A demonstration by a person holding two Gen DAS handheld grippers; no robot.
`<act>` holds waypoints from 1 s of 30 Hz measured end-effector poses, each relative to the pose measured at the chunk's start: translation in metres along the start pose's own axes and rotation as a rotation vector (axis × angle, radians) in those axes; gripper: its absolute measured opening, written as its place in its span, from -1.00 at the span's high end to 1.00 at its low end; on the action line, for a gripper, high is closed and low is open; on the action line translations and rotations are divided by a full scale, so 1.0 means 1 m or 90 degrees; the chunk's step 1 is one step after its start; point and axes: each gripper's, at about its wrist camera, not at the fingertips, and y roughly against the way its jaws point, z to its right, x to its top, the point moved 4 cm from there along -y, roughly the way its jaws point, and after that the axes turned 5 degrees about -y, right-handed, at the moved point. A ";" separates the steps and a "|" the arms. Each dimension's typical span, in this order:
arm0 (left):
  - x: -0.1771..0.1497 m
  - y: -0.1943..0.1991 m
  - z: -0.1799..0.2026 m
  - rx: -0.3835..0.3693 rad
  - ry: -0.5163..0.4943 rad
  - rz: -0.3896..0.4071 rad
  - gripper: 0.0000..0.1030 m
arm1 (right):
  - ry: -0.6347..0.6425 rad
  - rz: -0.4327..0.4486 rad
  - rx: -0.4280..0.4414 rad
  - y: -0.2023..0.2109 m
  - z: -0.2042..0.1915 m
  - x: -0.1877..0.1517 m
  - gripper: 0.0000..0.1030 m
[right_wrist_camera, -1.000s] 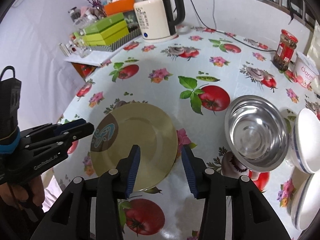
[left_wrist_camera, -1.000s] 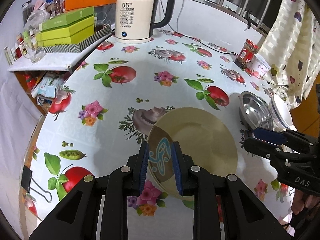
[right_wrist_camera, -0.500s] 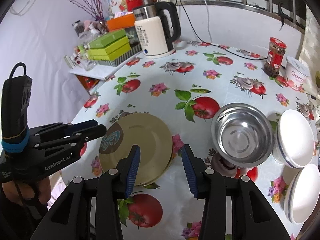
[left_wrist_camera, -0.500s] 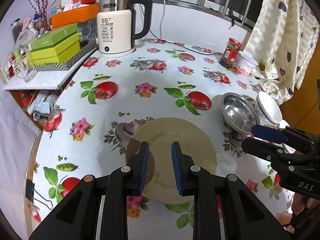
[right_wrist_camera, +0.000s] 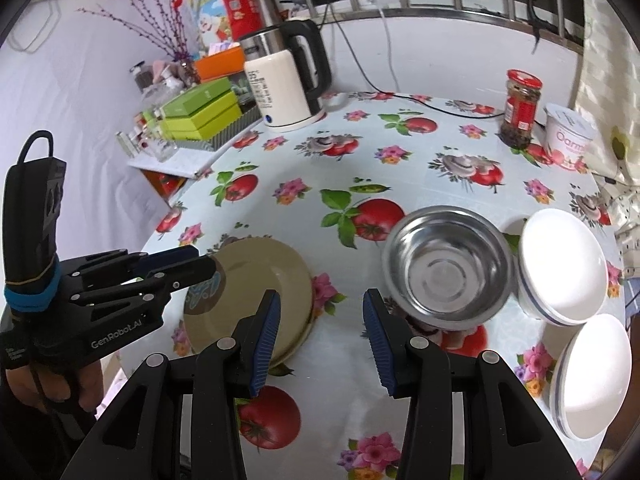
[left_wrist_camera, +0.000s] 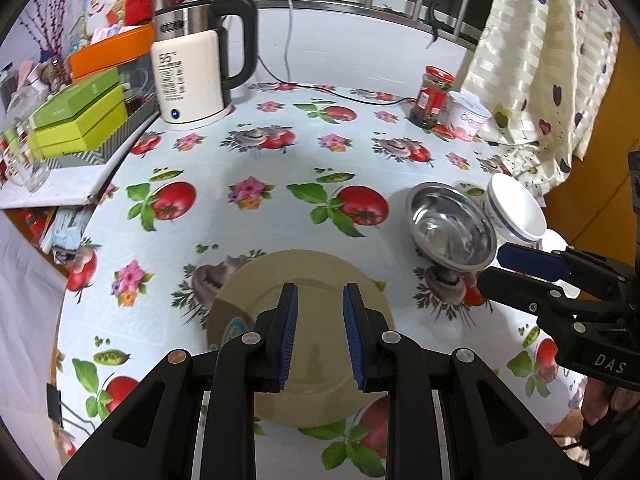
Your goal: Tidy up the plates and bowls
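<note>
A beige plate [left_wrist_camera: 316, 300] with a blue mark lies flat on the tablecloth, stacked on another plate; it also shows in the right wrist view [right_wrist_camera: 256, 280]. My left gripper [left_wrist_camera: 318, 334] is open and empty above it. My right gripper [right_wrist_camera: 320, 340] is open and empty, between the plates and a steel bowl [right_wrist_camera: 446, 266]. The steel bowl [left_wrist_camera: 450, 228] sits right of the plates. A white bowl with a blue stripe [right_wrist_camera: 560, 264] stands right of it, and another white bowl [right_wrist_camera: 596, 372] sits nearer the front edge.
A white kettle [left_wrist_camera: 196, 76] stands at the back with its cord across the table. Green boxes [left_wrist_camera: 76, 120] sit on a side shelf at left. A red-lidded jar [right_wrist_camera: 520, 108] and a yogurt tub [right_wrist_camera: 568, 136] stand at the back right. A curtain [left_wrist_camera: 540, 60] hangs at right.
My left gripper let go of the plate, which now lies flat on the stack, then opened and rose. My right gripper drew back and up, open throughout.
</note>
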 end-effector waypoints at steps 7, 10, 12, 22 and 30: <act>0.008 -0.008 0.016 -0.025 -0.017 -0.004 0.54 | -0.029 0.003 -0.016 0.004 0.022 -0.002 0.17; 0.011 -0.013 0.023 -0.036 -0.022 -0.007 0.54 | -0.045 0.003 -0.025 0.004 0.034 -0.004 0.17; 0.013 -0.016 0.028 -0.044 -0.027 -0.009 0.54 | -0.055 0.005 -0.030 0.006 0.041 -0.005 0.17; 0.025 -0.033 0.049 -0.099 -0.038 -0.015 0.54 | -0.089 0.013 -0.048 0.011 0.068 -0.007 0.17; 0.035 -0.049 0.061 -0.124 -0.039 -0.025 0.54 | -0.105 0.002 -0.063 0.004 0.082 -0.011 0.17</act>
